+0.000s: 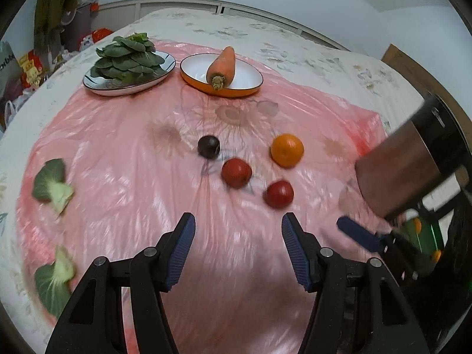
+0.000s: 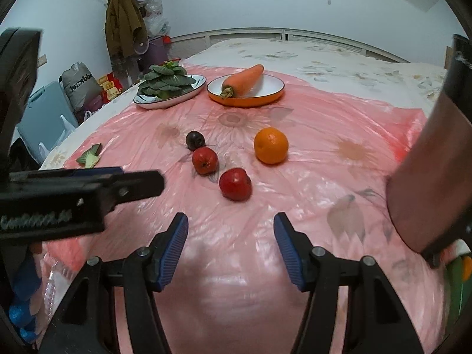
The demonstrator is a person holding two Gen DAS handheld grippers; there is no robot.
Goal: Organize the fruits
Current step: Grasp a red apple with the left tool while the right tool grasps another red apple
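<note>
Pink plastic sheet (image 2: 309, 159) covers the bed, and four fruits lie loose near its middle: one orange (image 2: 270, 145), two red fruits (image 2: 235, 184) (image 2: 204, 160) and one dark plum (image 2: 195, 139). None is sorted yet, I think. At the far edge, one plate (image 2: 141, 100) holds greens and one bowl (image 2: 274, 84) holds a carrot (image 2: 243, 80). The left gripper (image 1: 238, 230) and right gripper (image 2: 230, 230) are both spread wide, holding nothing.
</note>
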